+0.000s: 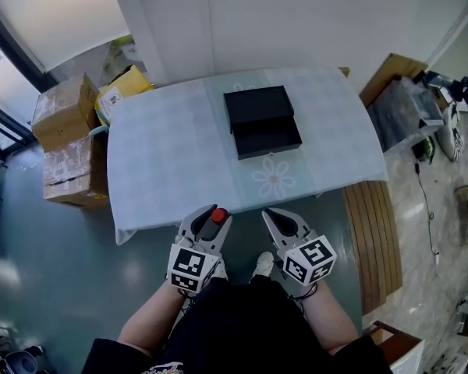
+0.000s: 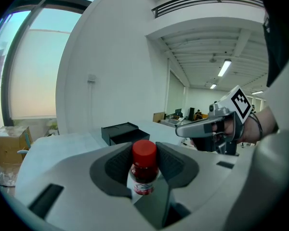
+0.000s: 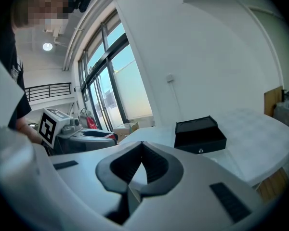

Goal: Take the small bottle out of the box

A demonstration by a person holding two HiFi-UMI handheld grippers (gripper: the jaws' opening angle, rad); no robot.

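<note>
Pale cloth covers the table [image 1: 164,150] in the upper middle. The small bottle [image 2: 144,170] with its red cap is pinched in the left gripper [image 1: 213,216], low in the frame, well apart from the black box [image 1: 261,121]. The right gripper [image 3: 141,150] is closed on nothing. The bottle looks to be out already, so I think the next move is to set it down gently.

cardboard boxes [image 1: 61,117], pale tablecloth [image 1: 171,156], slatted bench [image 1: 372,232]

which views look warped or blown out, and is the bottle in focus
Left gripper view: fisheye bend, dark corners, the small red-capped bottle is sharp. Right gripper view: same bend, tall windows washed out, black rectangular box crisp. Head view: even, soft light.
</note>
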